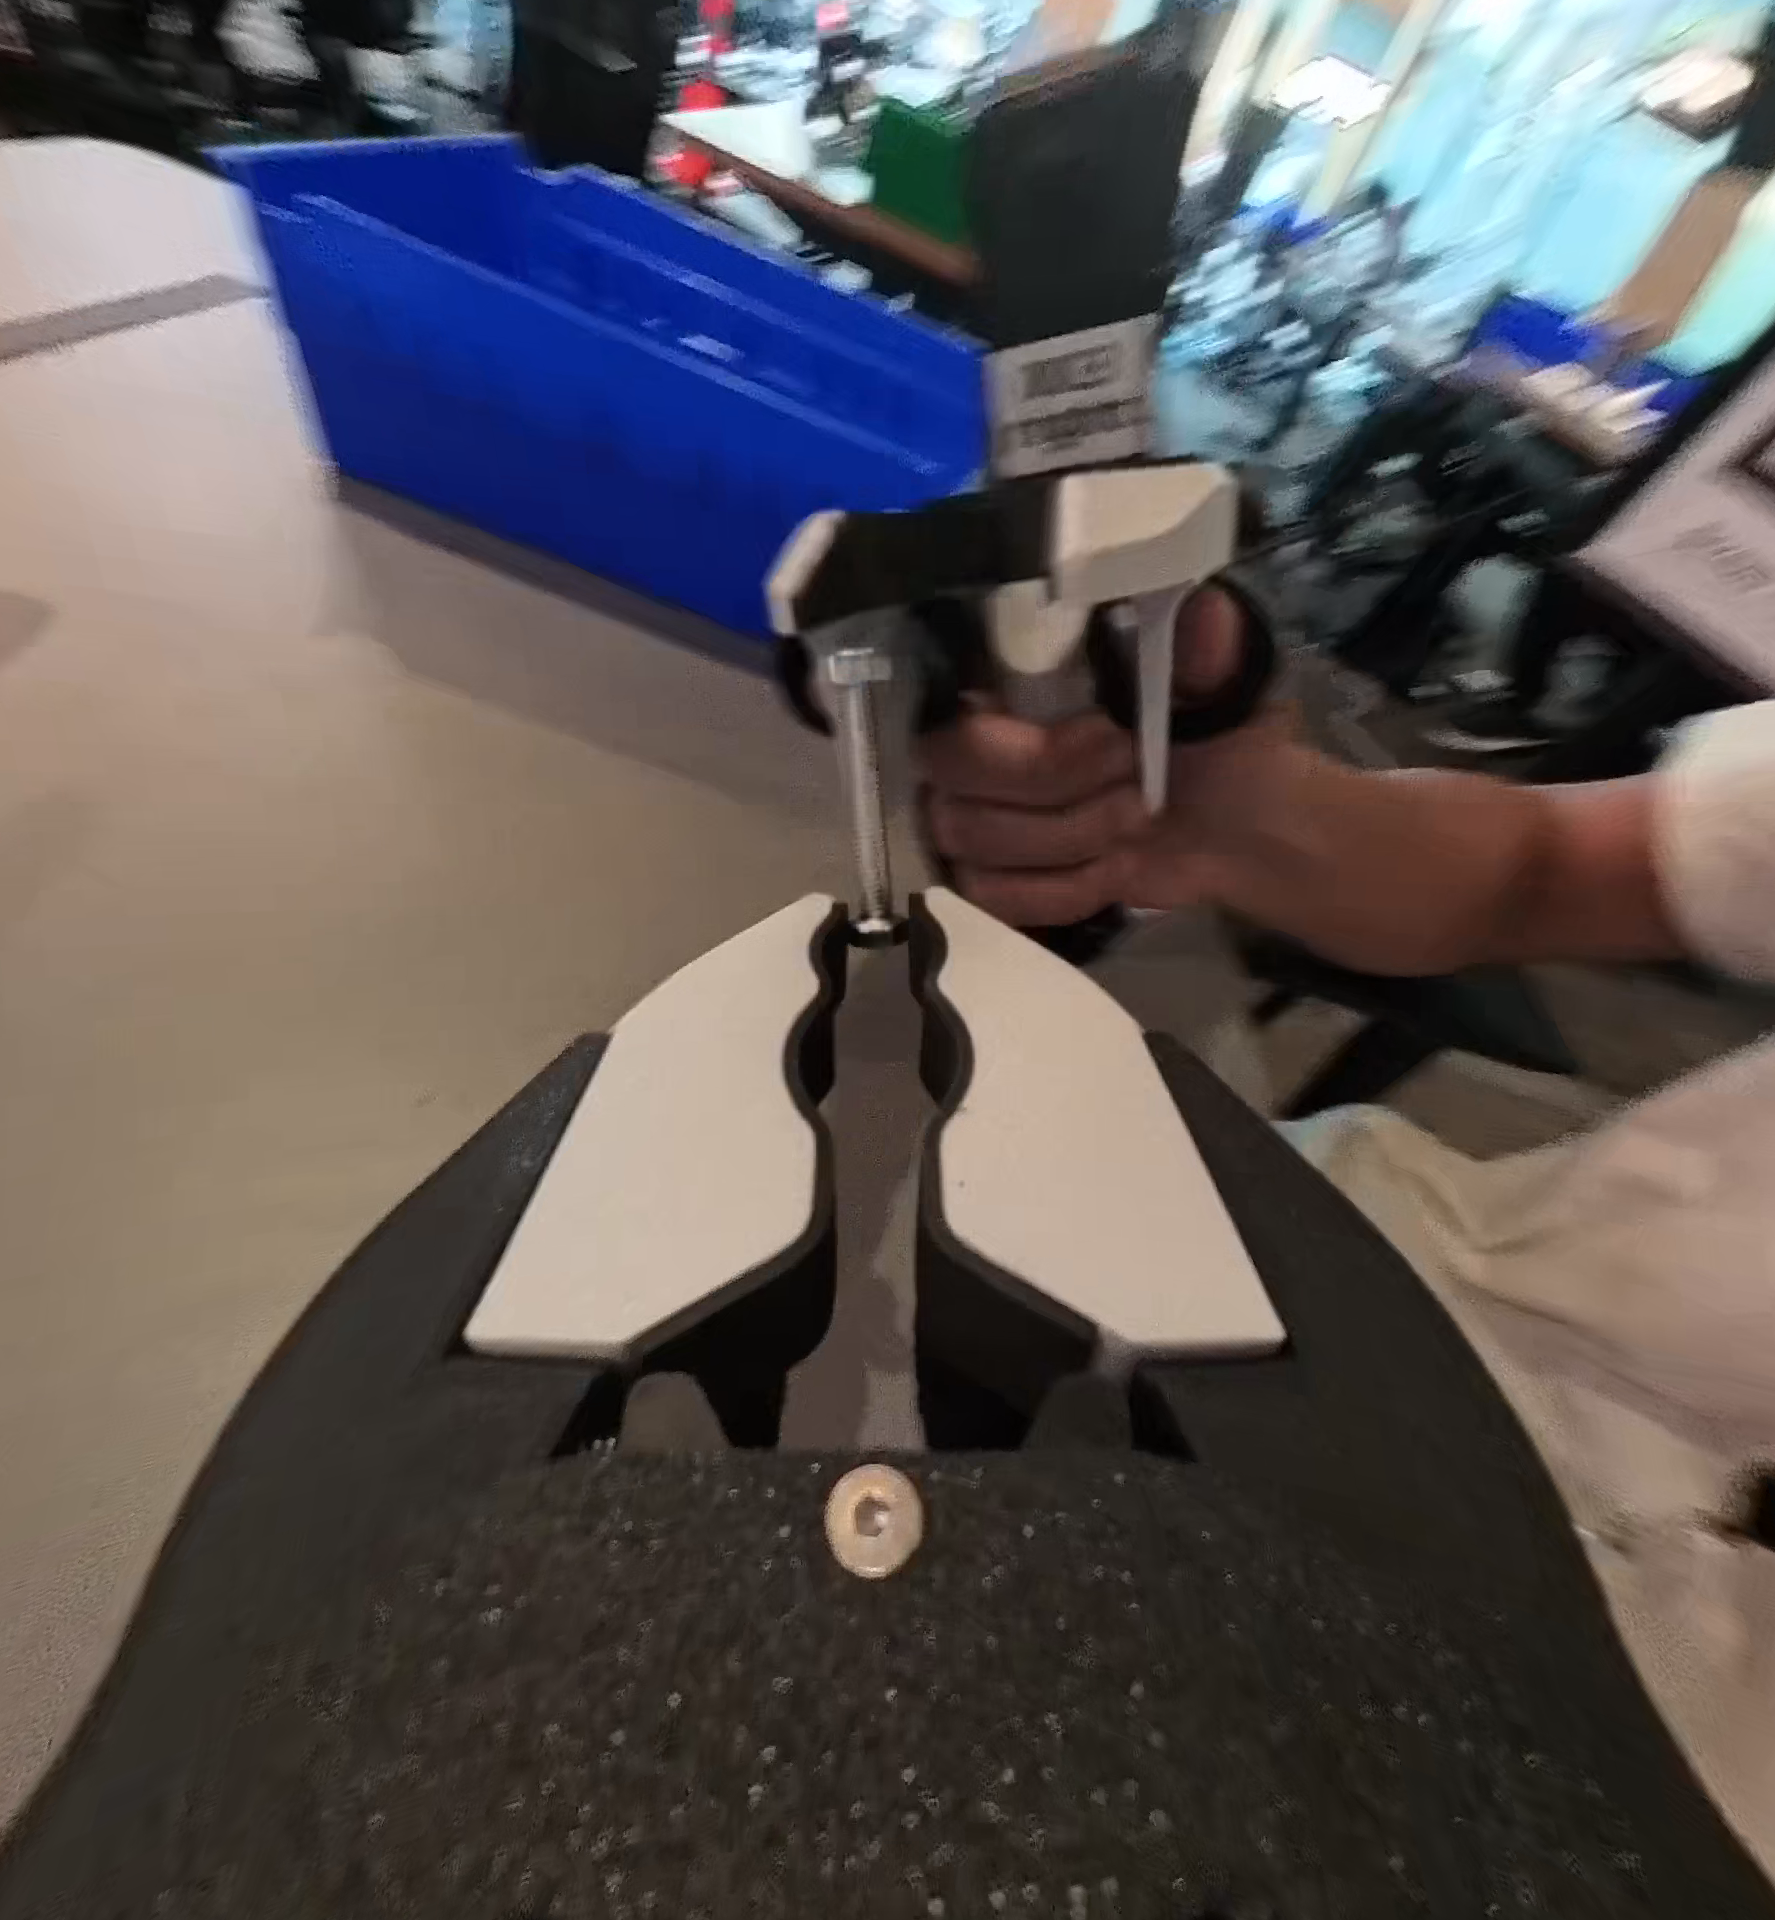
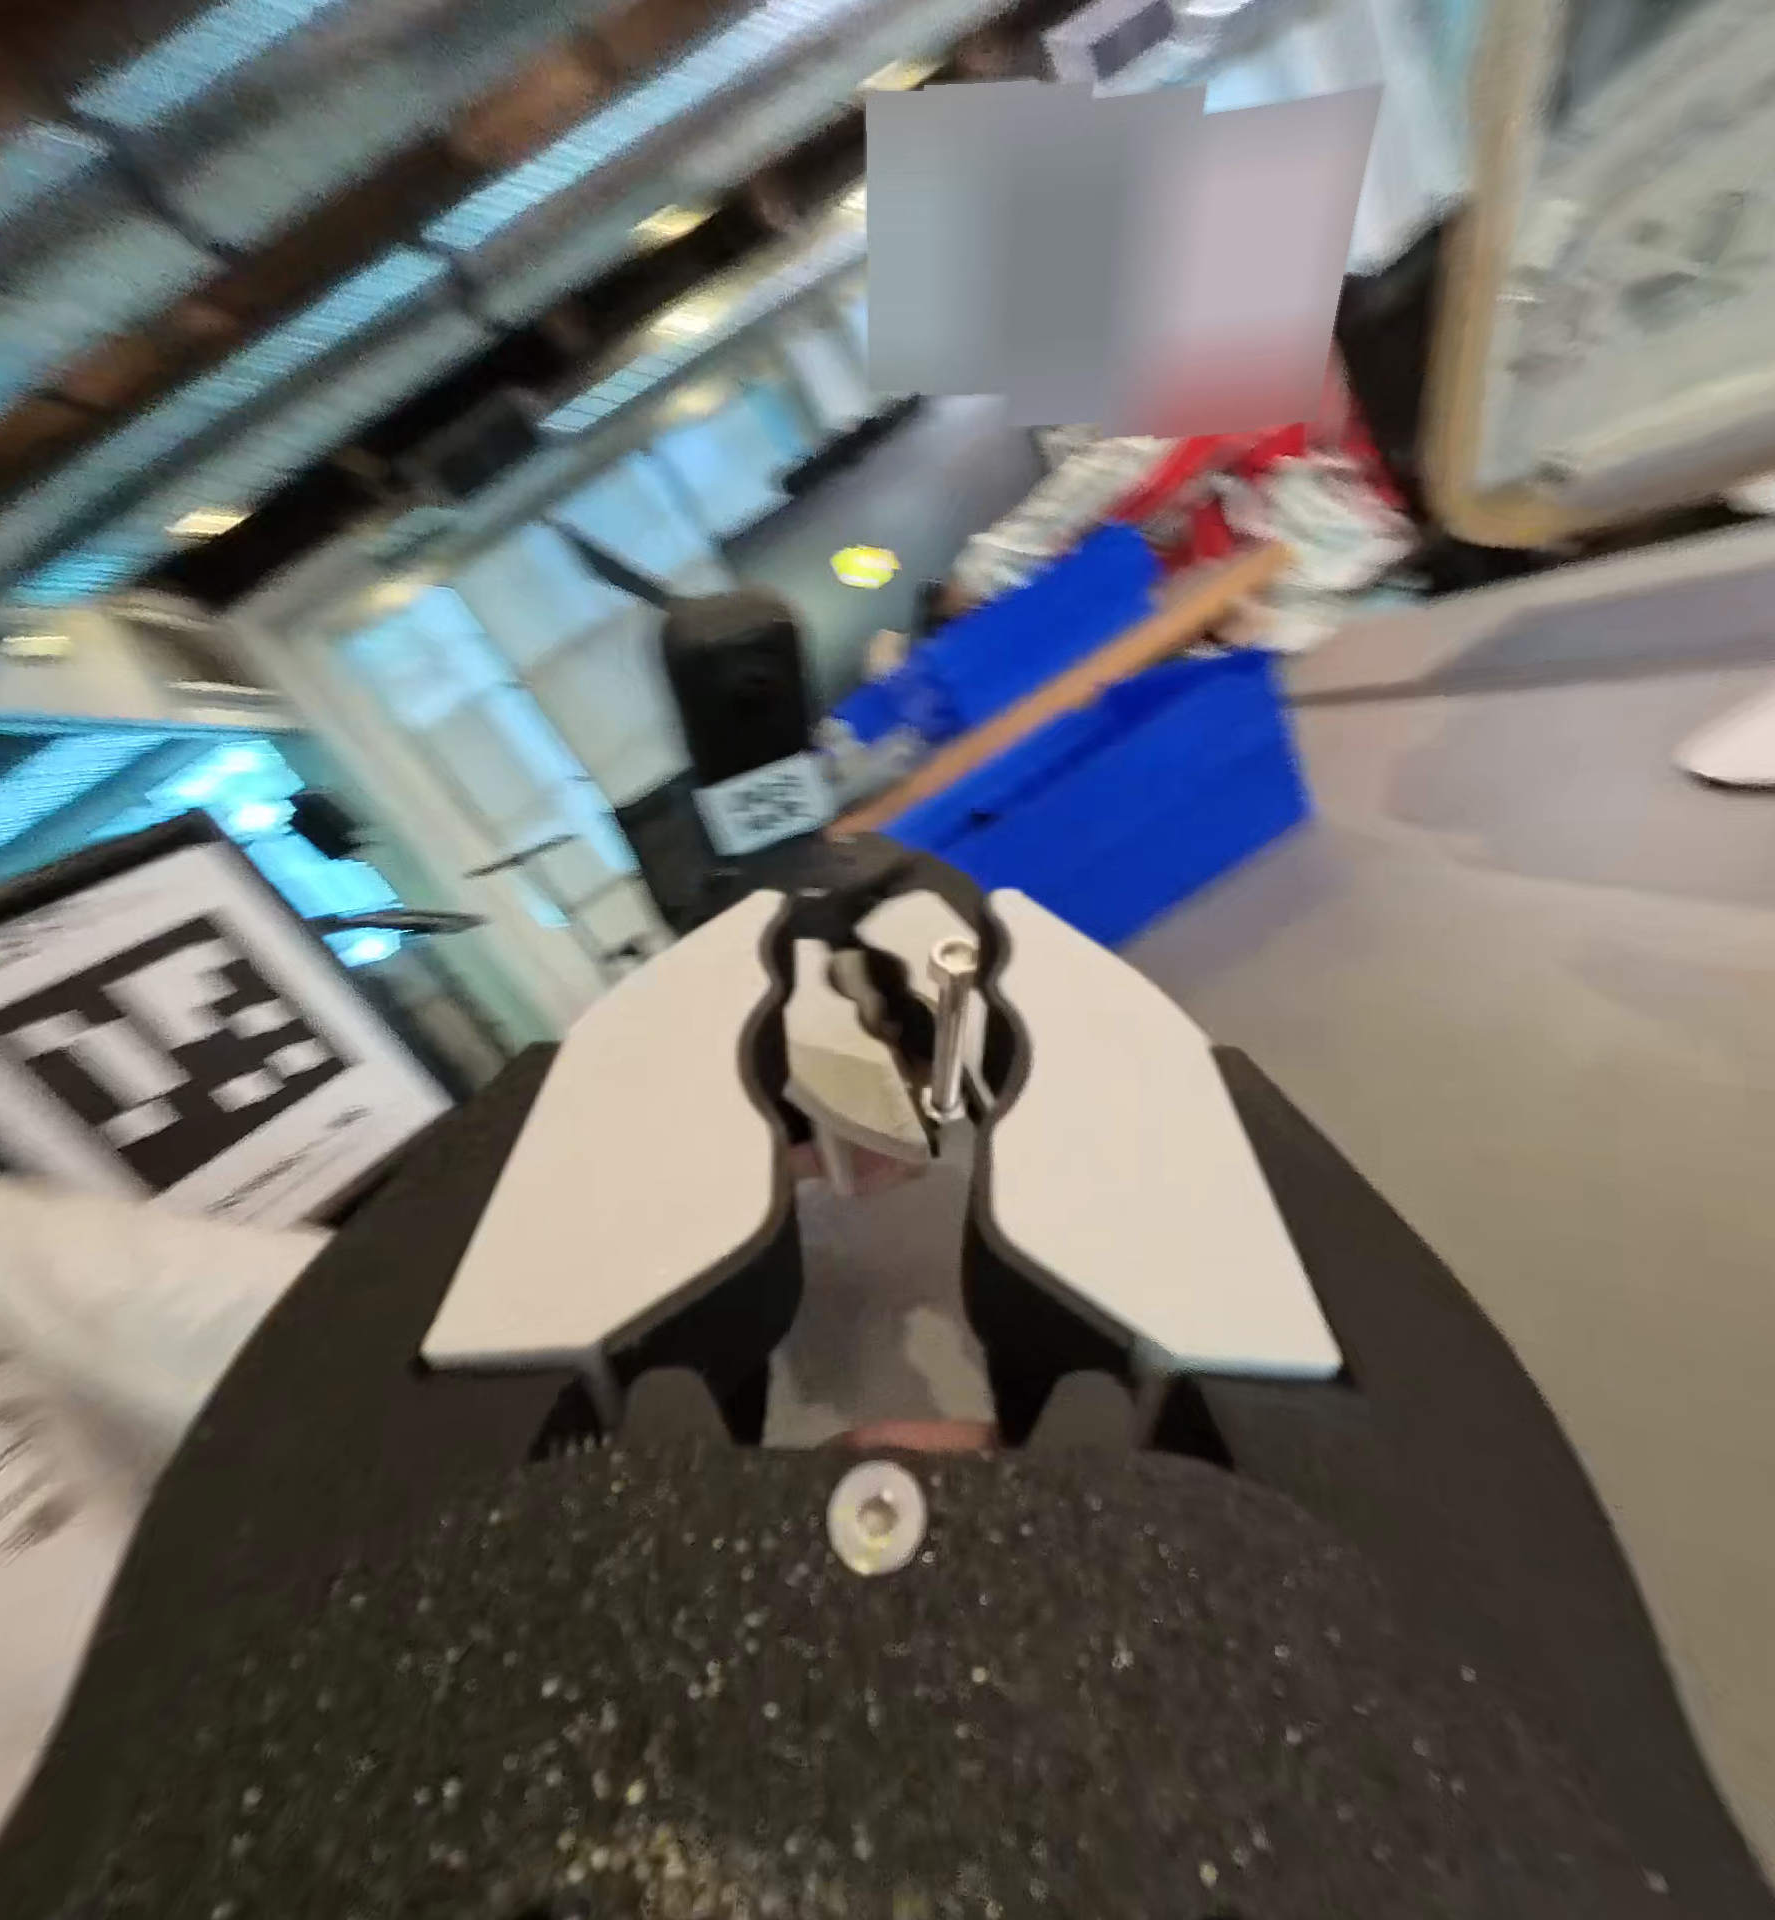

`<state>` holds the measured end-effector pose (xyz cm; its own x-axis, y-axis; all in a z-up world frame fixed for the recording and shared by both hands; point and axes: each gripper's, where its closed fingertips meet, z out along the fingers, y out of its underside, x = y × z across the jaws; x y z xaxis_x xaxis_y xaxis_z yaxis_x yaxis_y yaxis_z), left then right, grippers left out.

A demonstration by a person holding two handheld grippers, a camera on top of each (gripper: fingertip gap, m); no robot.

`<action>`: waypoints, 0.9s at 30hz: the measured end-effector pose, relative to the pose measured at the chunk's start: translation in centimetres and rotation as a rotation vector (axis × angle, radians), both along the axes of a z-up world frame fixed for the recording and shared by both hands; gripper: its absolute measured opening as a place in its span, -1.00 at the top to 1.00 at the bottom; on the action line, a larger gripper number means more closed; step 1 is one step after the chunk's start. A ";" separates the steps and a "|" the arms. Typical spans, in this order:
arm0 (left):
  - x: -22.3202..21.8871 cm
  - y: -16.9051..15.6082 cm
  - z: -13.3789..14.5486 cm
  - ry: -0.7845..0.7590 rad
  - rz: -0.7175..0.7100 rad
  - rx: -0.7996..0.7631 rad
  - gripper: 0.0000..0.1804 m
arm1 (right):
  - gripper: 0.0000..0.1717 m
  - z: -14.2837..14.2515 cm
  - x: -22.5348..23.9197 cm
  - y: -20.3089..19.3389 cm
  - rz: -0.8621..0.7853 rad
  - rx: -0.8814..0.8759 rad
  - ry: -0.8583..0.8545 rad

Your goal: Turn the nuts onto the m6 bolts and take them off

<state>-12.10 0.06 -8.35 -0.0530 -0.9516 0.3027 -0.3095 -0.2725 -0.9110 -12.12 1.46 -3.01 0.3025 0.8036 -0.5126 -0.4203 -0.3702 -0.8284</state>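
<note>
My left gripper is shut on a small silver nut at its fingertips. A silver bolt stands up from the nut, with its head at the top. My right gripper is open. The bolt lies between its fingers, close to the right-hand one, and the pads do not press on it. In the left wrist view the right gripper hangs over the bolt with its fingers spread, the bolt head beside one black pad.
A blue bin stands on the beige table behind the grippers; it also shows in the right wrist view. A person's hand holds the right gripper's handle. A black-and-white marker board is at the left. The grippers' ends are close to 5 cm from one another.
</note>
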 end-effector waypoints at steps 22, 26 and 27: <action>-1.0 -4.4 2.7 -0.137 -0.286 -0.168 0.88 | 0.88 1.5 -1.2 -3.7 0.296 0.110 0.088; -0.4 -1.1 1.9 -0.101 -0.070 -0.065 0.88 | 0.88 0.5 -0.5 -0.4 0.004 0.017 -0.051; -0.3 -0.3 1.6 -0.086 -0.014 -0.030 0.88 | 0.88 0.1 -0.2 0.3 -0.068 -0.017 -0.089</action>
<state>-12.41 -0.26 -6.74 -0.0938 -0.9413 0.3243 -0.2343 -0.2957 -0.9261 -12.32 1.76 -2.94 0.4013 0.7710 -0.4944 -0.3700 -0.3574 -0.8576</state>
